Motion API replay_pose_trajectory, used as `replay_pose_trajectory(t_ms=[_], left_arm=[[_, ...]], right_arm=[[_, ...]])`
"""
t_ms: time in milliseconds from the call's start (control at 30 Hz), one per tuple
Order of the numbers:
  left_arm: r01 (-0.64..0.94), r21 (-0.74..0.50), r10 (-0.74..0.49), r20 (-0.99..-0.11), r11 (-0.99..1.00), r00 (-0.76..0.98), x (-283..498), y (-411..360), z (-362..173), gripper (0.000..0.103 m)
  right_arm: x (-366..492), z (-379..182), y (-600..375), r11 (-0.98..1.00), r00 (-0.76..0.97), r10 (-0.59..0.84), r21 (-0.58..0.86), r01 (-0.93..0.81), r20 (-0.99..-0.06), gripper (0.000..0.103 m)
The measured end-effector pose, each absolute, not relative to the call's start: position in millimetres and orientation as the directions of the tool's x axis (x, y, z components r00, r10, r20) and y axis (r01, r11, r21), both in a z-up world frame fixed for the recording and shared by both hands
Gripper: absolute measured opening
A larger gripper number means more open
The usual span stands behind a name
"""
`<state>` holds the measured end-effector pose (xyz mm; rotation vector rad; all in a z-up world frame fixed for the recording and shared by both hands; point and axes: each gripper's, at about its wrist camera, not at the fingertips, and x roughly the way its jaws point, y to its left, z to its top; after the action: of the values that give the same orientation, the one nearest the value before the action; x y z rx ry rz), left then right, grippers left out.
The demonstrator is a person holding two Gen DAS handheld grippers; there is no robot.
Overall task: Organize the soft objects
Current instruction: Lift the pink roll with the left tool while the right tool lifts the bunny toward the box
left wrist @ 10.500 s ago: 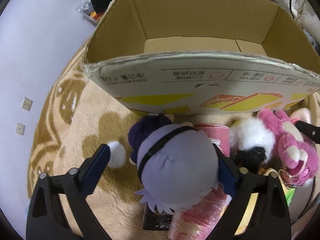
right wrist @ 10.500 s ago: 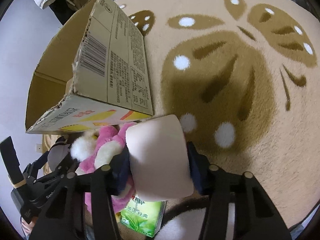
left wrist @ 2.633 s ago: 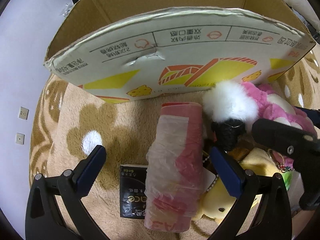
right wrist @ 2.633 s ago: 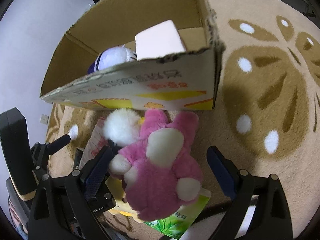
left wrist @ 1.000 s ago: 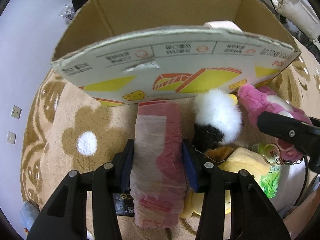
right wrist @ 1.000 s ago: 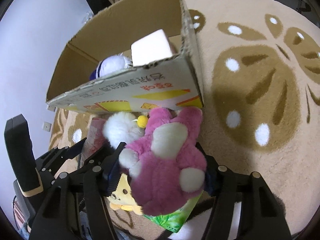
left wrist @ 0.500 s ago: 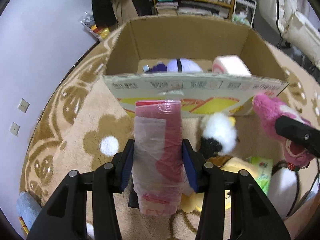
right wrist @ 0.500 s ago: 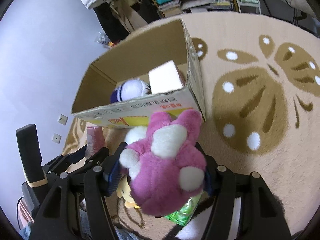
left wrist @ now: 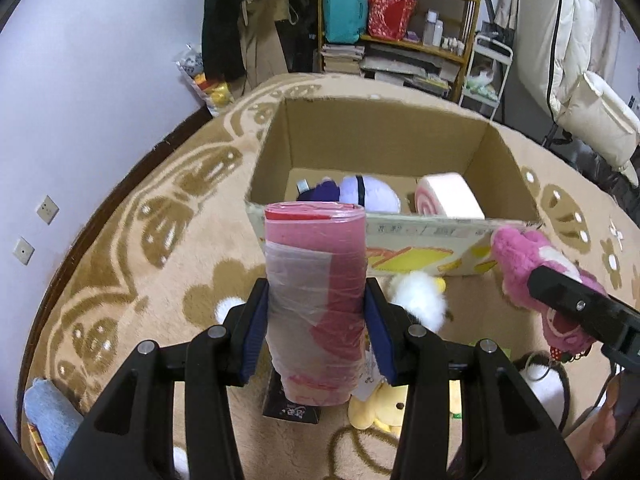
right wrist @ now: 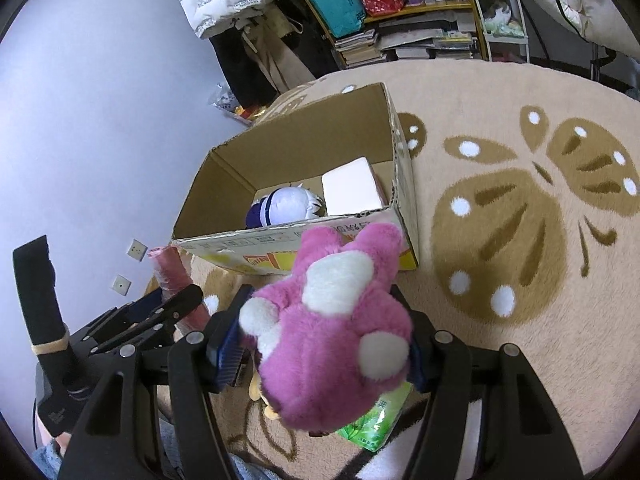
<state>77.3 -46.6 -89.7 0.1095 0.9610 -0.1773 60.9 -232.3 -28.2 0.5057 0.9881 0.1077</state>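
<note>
The left gripper (left wrist: 316, 330) jaws pinch a plastic-wrapped pink roll (left wrist: 316, 296) and the right gripper (right wrist: 320, 350) jaws pinch a pink plush toy (right wrist: 332, 332), both before the cardboard box (left wrist: 384, 136), its far half bare.

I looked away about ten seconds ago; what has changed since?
Purple plush doll and pink roll cushion now lie in the cardboard box. Left claw lifted the plastic-wrapped pink roll; right claw lifted the pink plush bear. The box stayed put.
</note>
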Motion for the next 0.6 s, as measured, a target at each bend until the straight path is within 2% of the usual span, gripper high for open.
replay_pose_trajectory(t_ms=[600], left_arm=[[0.162, 0.047, -0.087, -0.684, 0.986, 0.725, 70, -37, -23, 0.044]], right_arm=[[50, 17, -234, 0.907, 0.704, 0.248, 0.415, 0.072, -0.665, 0.068]])
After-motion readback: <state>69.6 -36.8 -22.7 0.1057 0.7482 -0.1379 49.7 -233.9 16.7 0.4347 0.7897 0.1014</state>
